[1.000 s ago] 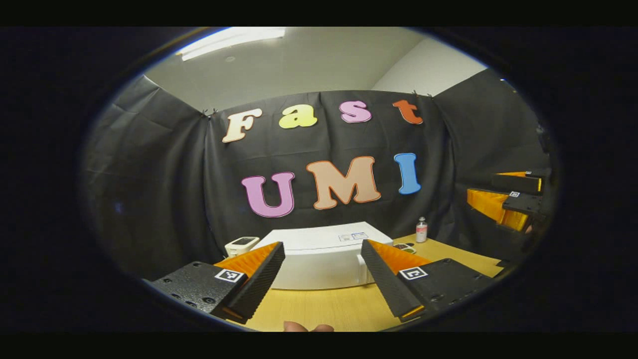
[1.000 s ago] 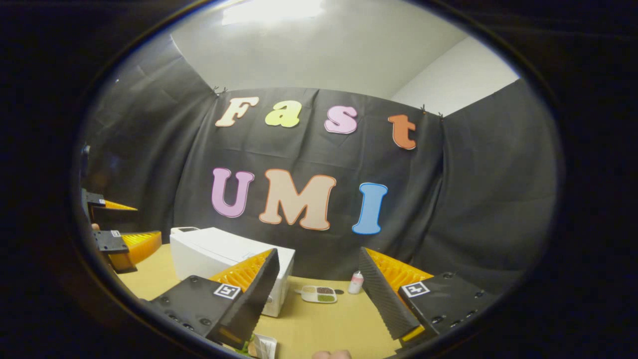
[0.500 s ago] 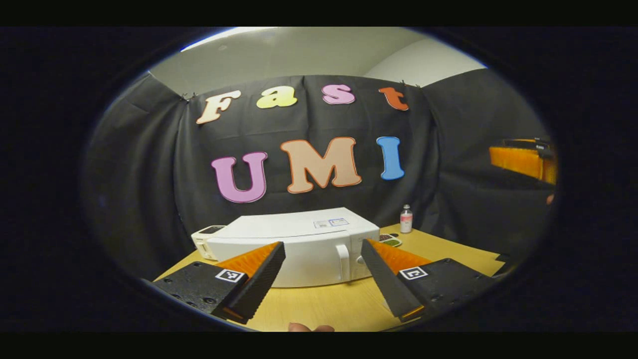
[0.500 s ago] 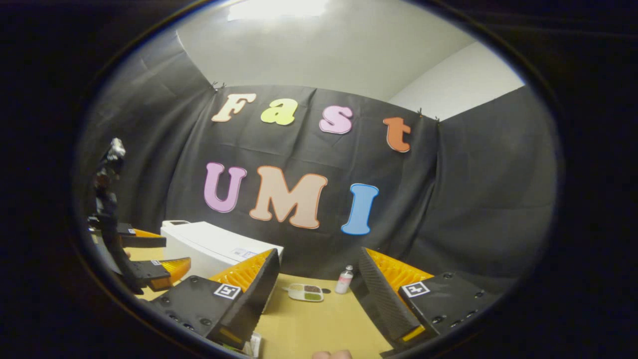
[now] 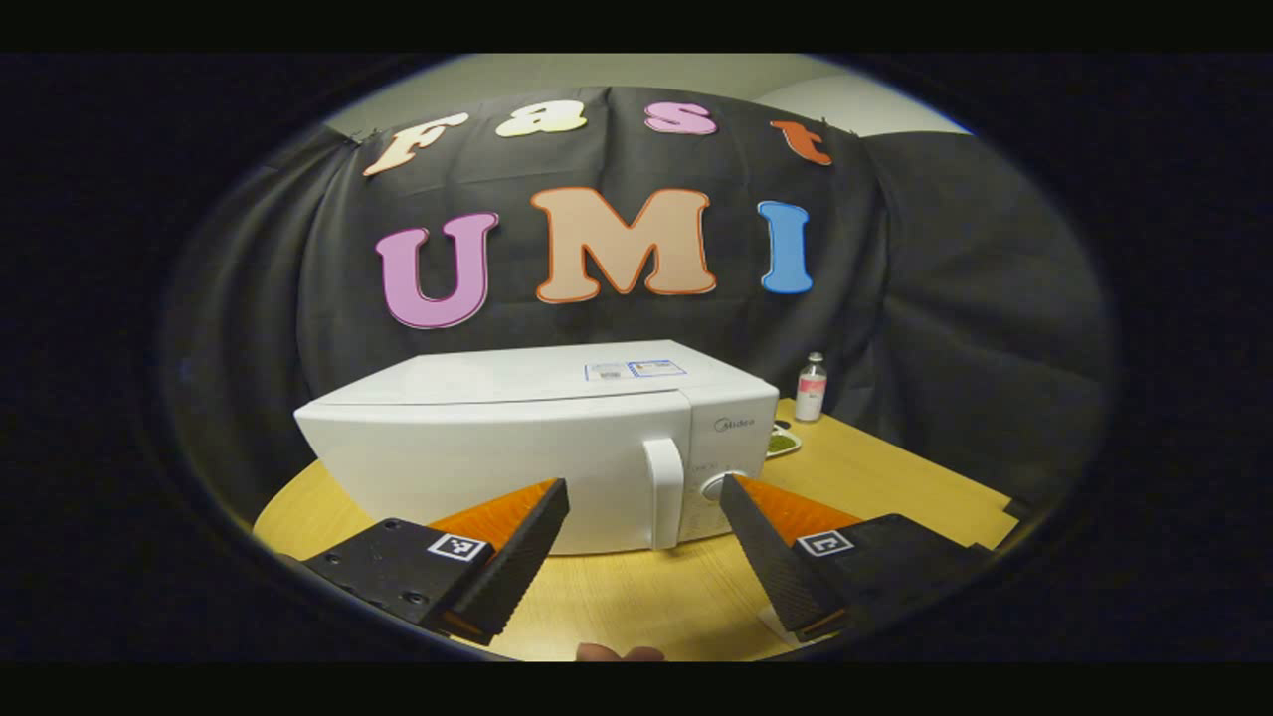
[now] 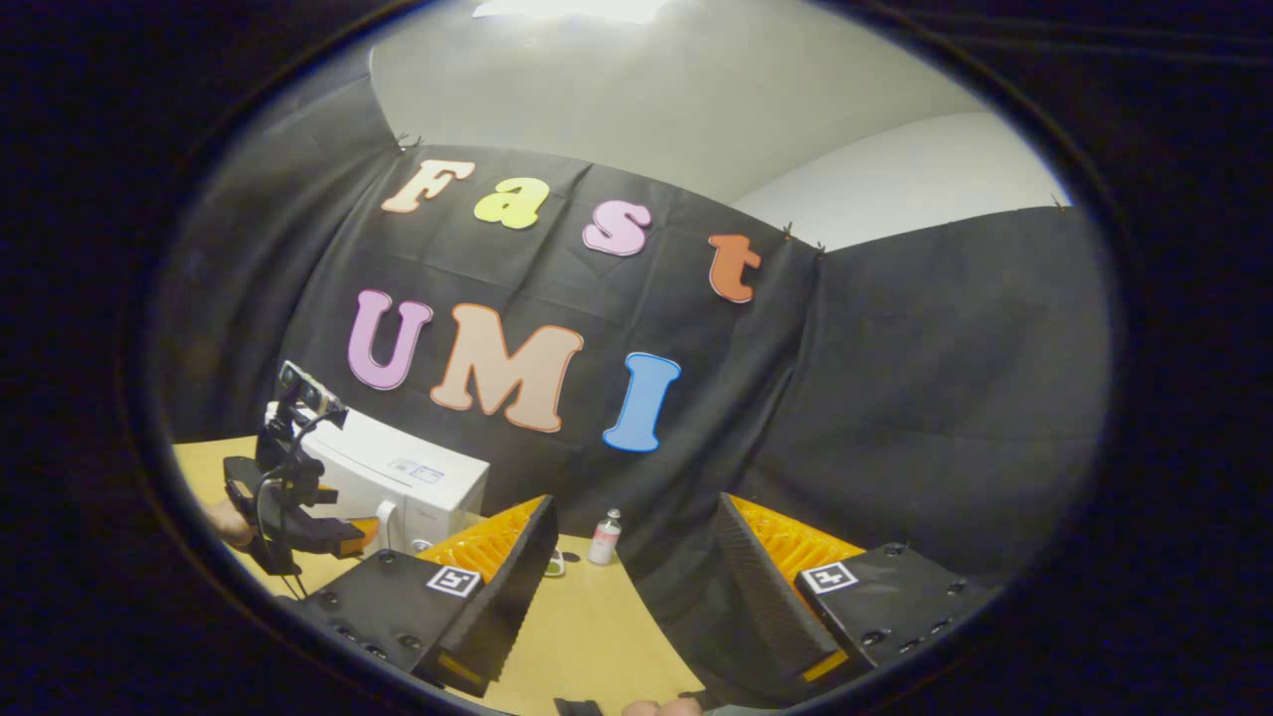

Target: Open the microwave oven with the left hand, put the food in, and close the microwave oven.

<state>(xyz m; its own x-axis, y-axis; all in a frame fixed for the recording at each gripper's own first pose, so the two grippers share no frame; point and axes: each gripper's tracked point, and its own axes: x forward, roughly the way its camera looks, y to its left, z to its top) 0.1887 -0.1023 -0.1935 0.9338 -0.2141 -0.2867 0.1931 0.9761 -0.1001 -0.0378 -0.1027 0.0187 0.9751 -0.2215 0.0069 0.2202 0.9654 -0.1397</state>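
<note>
The white microwave (image 5: 517, 447) stands on the wooden table (image 5: 646, 607) with its door shut; its upright handle (image 5: 664, 492) and round knob (image 5: 714, 485) face me. My left gripper (image 5: 644, 497) is open, a short way in front of the door, with the handle between the lines of its fingers. A small dish of food (image 5: 782, 442) lies just right of the microwave. In the right gripper view my right gripper (image 6: 636, 502) is open and holds nothing. Far left in that view are the microwave (image 6: 408, 482), the left gripper (image 6: 298, 522) in a hand before it, and the dish (image 6: 553, 565).
A small bottle (image 5: 812, 388) with a pale cap stands behind the dish near the cloth wall, and appears as the bottle (image 6: 604, 537) in the right gripper view. The table's right edge (image 5: 985, 497) runs close to the wall. A fingertip shows at the bottom of each view.
My left gripper has come closer to the microwave, which now looks much bigger and shows its handle and knob. My right gripper has swung rightward, so the microwave has slid left in its view.
</note>
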